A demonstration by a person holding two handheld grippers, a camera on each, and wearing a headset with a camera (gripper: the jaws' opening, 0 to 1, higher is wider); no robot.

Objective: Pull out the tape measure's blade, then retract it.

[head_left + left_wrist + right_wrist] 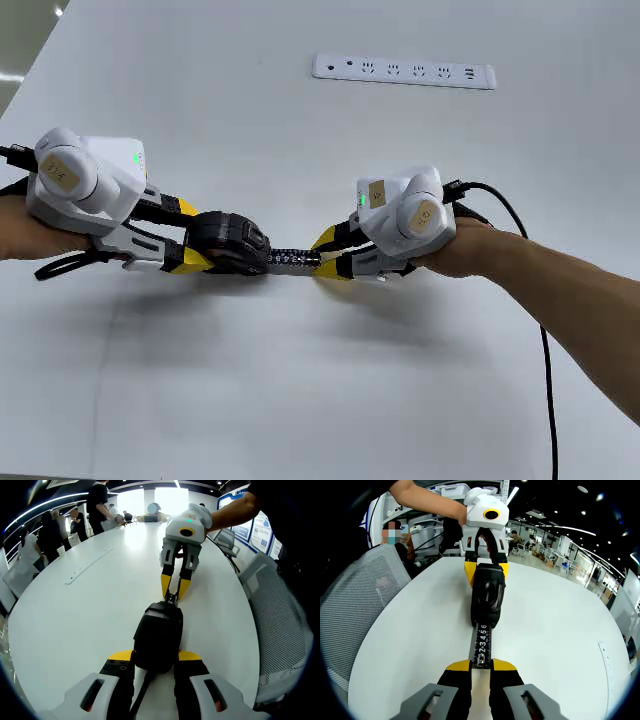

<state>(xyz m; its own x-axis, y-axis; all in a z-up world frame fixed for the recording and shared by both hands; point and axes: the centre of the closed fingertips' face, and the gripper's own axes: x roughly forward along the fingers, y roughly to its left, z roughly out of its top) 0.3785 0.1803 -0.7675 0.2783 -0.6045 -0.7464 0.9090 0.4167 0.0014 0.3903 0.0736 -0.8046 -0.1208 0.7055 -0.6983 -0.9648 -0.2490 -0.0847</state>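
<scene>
A black tape measure (229, 242) hangs just above the white table, my left gripper (190, 238) shut on its case. In the left gripper view the case (158, 637) sits between the yellow-tipped fingers (120, 656). A short stretch of blade (292, 259) with black numbers runs from the case to my right gripper (325, 254), which is shut on the blade's end. The right gripper view shows the blade (481, 644) leading from the gripper (481, 666) up to the case (487, 595); the numbers 2 to 6 are readable.
A white power strip (403, 71) lies at the far side of the table (320, 380). A black cable (546, 350) trails from the right gripper over the table's right part. A mesh chair (280, 625) stands beside the table; people stand at its far end.
</scene>
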